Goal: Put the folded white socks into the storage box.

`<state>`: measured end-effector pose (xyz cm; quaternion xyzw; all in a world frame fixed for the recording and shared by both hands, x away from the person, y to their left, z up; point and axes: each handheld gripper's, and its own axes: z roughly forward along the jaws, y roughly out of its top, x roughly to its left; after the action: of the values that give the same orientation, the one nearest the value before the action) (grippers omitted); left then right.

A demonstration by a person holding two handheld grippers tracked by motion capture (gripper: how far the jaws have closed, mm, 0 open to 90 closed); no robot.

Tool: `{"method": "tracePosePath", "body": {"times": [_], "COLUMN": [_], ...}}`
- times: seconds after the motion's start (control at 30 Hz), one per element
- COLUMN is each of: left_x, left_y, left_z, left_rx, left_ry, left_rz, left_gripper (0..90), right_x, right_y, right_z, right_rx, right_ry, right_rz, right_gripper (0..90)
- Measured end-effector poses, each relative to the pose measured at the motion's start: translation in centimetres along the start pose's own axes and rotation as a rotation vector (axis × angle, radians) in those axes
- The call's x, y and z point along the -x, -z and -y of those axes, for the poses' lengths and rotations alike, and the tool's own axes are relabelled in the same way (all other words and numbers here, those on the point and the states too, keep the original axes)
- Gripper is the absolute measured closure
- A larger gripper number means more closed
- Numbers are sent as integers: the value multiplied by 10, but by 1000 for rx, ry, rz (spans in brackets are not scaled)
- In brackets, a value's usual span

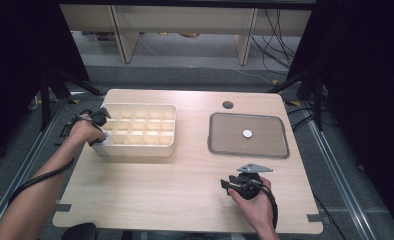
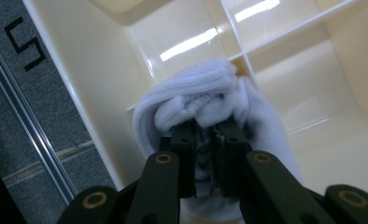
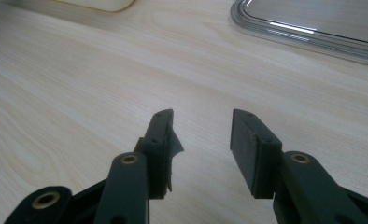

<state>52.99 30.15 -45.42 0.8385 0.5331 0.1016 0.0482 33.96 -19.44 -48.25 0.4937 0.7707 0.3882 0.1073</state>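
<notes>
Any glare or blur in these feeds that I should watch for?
Left gripper view: ceiling-light streaks glare on the glossy cream compartment box; the white knitted cloth is sharp. Right gripper view: a bright line on the clear tray's rim, far background soft. High view: dark edges.

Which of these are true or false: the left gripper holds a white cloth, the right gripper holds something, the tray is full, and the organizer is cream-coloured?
1. The left gripper is clamped on a white cloth. True.
2. The right gripper holds something. False: its jaws stand apart over the bare table.
3. The tray is full. False: it carries one small white disc.
4. The divided organizer is cream-coloured. True.
</notes>
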Motion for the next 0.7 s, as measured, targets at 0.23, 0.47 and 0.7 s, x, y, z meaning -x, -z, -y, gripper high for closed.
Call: {"method": "tracePosePath", "body": {"times": [0.23, 0.47, 0.7], "left_x": [-2, -7, -15], "left_y": [1, 4, 12], "left_z": [2, 5, 13], "left_rx": [11, 43, 120], "left_ry": [18, 37, 44], "left_rz": [21, 52, 102], "left_gripper": [799, 780, 696], "right_x": [1, 2, 2], "right_y": [1, 3, 4], "right_z": [0, -2, -4], "right_rx": [9, -4, 8], "right_ry": [0, -8, -9], "right_rz": [6, 23, 9], "right_gripper": [600, 590, 577]}}
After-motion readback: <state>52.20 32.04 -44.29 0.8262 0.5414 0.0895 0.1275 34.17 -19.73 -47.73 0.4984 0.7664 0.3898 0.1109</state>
